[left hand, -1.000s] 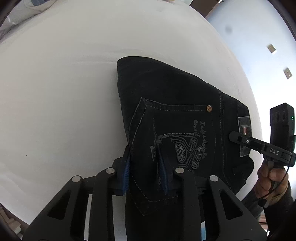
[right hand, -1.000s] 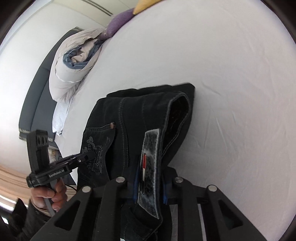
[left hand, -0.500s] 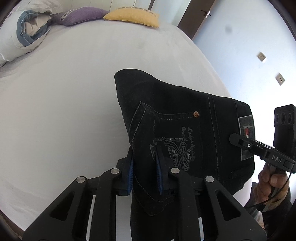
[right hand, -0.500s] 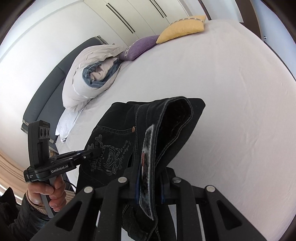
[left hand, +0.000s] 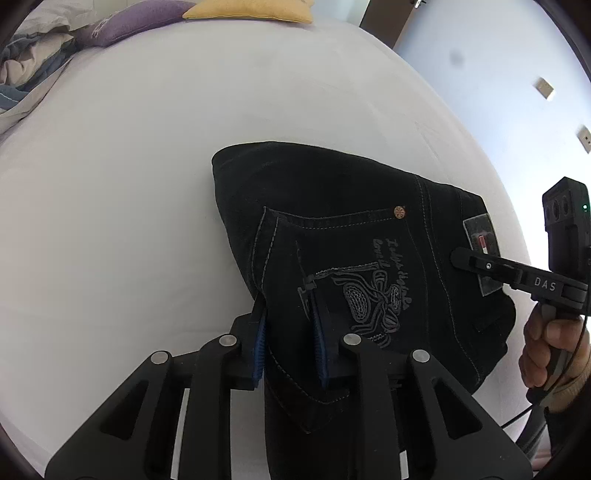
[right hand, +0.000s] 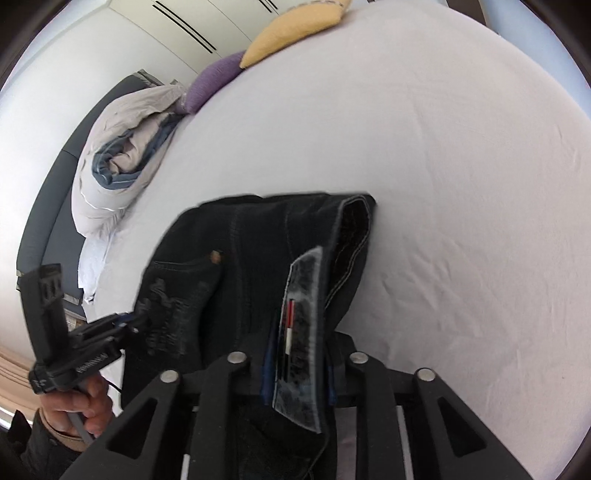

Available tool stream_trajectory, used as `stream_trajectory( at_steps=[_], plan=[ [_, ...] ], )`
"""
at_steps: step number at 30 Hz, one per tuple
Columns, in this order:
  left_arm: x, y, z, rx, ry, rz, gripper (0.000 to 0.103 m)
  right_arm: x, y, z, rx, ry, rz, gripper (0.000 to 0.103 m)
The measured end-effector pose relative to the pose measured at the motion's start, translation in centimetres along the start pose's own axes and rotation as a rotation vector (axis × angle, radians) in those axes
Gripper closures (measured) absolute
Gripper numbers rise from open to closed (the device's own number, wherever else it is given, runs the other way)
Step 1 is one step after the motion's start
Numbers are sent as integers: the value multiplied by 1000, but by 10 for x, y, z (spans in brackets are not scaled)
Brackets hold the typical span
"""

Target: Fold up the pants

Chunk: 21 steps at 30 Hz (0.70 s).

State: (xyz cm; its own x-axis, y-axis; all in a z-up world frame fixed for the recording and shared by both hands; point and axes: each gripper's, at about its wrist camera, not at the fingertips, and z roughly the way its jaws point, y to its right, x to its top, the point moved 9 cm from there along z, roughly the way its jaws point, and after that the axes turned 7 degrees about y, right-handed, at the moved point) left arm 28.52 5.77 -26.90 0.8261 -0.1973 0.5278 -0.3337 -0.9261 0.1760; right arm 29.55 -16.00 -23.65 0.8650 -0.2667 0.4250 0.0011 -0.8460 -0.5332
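Observation:
Folded black jeans (left hand: 351, 206) hang from both grippers, their far fold resting on the white bed sheet (left hand: 129, 184). My left gripper (left hand: 288, 332) grips the edge by the embroidered back pocket; denim fills the gap between its blue pads while the jaws ease open. My right gripper (right hand: 299, 354) holds the waistband at the grey label patch (right hand: 299, 332), and its jaws are opening too, with cloth still between them. From the right wrist the jeans (right hand: 251, 236) look blurred, with the left gripper (right hand: 122, 325) at their left side. The right gripper (left hand: 480, 264) reaches in from the right.
A yellow cushion (right hand: 295, 29) and a purple cushion (right hand: 214, 81) lie at the bed's far end. A rolled duvet (right hand: 118, 166) sits beside a dark headboard (right hand: 48, 192). A pale wall with sockets (left hand: 543, 86) runs along the bed's right side.
Both grippers carried the jeans across the bed, lifting them and then bringing them back down toward the sheet. The pads of each gripper now stand slightly wider apart.

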Motion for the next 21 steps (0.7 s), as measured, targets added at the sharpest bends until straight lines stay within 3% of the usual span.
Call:
stream_trajectory(
  at_steps=[4,7,8,10,13,15,18,21],
  plan=[
    [-6,-3,2,49,37,9,74,-8,9,0,58,52,50,67],
    [-8,-14,-6,78,80,-49,51,-11,5,-6,52,67,46,49],
    [-8,-20,-9,121,98,-71,43,-12,2,-10,38,68,41,40],
    [-13,-25,-17,135,104,-88,38,-16,0,-26,-9,98,34,26],
    [-30,-28,-41,185,139,-94,33,-26,-2,-57,-77,181,22,18],
    [-40,-27,-63,247,202,-92,22,-37,-4,-80,-147,230,-2,15],
    [-56,-15,-113,362,357,-49,6,-55,-12,-114,-253,323,-60,6],
    [-76,0,-168,446,492,-14,1,-74,-23,-144,-343,419,-120,0]
  ],
)
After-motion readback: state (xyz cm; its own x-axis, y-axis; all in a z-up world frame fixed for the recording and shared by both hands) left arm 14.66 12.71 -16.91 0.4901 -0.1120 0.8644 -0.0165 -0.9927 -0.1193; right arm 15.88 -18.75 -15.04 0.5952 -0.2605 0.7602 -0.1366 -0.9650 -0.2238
